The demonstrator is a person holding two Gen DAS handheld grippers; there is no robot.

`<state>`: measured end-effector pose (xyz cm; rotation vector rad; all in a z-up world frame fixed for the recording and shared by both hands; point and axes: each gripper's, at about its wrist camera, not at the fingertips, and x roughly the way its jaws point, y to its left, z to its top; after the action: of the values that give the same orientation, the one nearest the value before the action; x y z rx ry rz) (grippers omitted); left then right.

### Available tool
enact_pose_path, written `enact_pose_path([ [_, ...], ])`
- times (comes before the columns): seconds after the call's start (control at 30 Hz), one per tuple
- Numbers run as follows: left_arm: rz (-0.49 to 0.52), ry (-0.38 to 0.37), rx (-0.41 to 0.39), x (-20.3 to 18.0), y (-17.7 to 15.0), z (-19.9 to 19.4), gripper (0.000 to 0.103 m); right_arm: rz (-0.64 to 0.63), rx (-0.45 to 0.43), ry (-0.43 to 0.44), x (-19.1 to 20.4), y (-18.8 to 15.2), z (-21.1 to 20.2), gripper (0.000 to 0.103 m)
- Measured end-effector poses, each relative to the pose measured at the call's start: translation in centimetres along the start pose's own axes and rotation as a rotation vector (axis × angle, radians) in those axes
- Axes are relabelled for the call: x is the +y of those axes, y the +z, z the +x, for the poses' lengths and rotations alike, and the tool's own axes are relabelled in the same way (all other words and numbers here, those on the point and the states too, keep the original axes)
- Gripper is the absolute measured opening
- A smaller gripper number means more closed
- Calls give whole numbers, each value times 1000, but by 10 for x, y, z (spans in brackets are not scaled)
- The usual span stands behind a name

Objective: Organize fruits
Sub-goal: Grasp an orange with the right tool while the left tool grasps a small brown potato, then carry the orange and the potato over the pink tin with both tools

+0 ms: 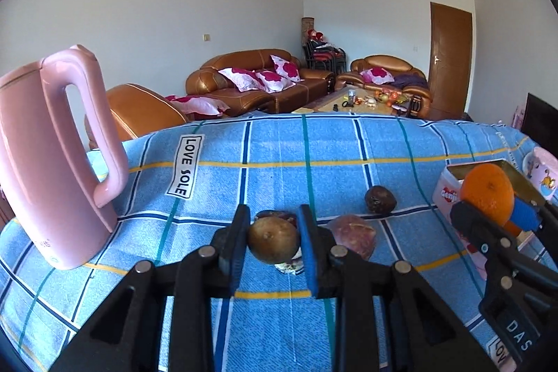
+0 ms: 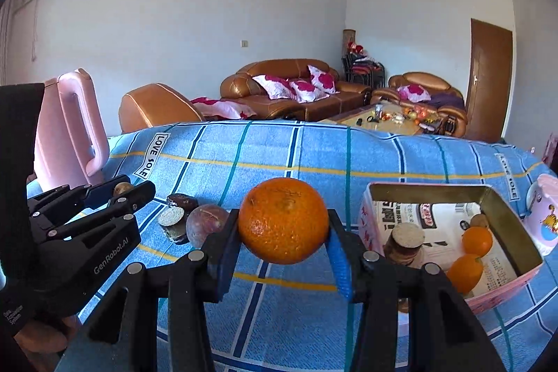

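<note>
We take the pink tin box [image 2: 502,208] on the blue plaid cloth [image 1: 279,145] as our landmark. From the right wrist we see into it: two small oranges [image 2: 467,271] and a brown round-topped item lie on its printed lining, which the left wrist view, catching only the tin's near corner, cannot show. The right gripper [image 2: 283,244] is clamped on a large orange [image 2: 283,220], raised off the cloth just left of the tin. Further left of the tin, the left gripper [image 1: 273,241] is clenched on a small brown fruit [image 1: 273,239], lifted clear of the cloth. Only the left wrist view shows a dark wrinkled fruit [image 1: 380,199] lying alone between that gripper and the tin. A purplish fruit [image 2: 205,224] and chocolate-coated snacks [image 2: 176,215] rest left of the tin. A pink kettle [image 1: 52,156] stands farthest from it.
</note>
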<state>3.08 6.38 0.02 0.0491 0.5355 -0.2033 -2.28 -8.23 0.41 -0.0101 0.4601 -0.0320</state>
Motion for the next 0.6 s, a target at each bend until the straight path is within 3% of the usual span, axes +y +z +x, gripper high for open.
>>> enact_pose_path([
  [0.1, -90, -82, 7, 21, 3, -5, 29, -17, -16, -23, 0, 1, -3, 49],
  [0.27, -184, -172, -87, 51, 8, -25, 29, 7, -12, -24, -6, 0, -4, 49],
  [0.43, -170, -199, -161, 45, 7, -35, 29, 18, -30, -5, -7, 0, -10, 49],
  [0.6, -132, -180, -159, 31, 5, -31, 29, 27, -47, 9, -9, 3, -13, 49],
])
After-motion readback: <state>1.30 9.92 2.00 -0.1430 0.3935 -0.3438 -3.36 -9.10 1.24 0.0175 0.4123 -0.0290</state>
